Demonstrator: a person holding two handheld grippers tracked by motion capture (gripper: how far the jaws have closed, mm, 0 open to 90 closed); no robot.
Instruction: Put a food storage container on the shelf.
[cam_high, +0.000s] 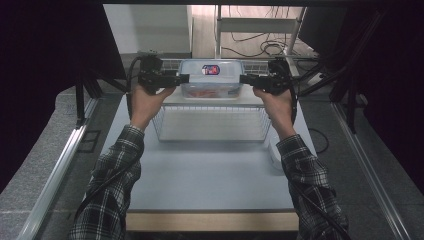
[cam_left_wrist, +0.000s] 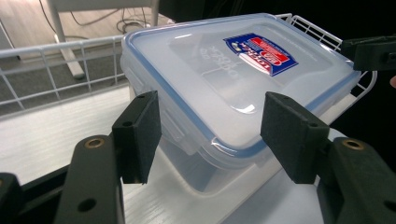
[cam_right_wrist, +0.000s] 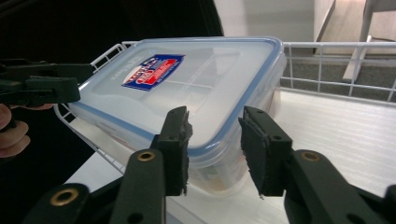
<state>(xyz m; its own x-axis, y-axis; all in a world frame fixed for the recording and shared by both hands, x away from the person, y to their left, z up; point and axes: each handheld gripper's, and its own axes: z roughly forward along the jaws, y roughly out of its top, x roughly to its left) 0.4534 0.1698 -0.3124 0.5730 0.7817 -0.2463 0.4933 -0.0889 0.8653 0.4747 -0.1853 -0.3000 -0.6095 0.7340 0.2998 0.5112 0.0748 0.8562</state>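
A pale grey table (cam_high: 210, 175) carries a white wire rack (cam_high: 210, 122) with a flat white shelf on top, and on that shelf, towards the far edge, sits a clear rectangular plastic food box with a blue-rimmed snap lid and a red-and-blue label (cam_high: 211, 77). Something reddish shows dimly through its wall, so I judge it has some weight but not much. The body looks stiff and smooth, likely slippery on the flat faces, and the lid's domed middle gives nothing to pinch. The short ends, at the rim and the locking flaps, seem the place to take hold, one tool on each end so it lifts level. The left gripper (cam_left_wrist: 210, 135) sits at the box's left end with its black jaws well apart, straddling a lid corner without pressing on it. The right gripper (cam_right_wrist: 214, 149) is at the opposite end, jaws parted on either side of the lid rim, the pads near the plastic but not squeezing it, as far as I can see.
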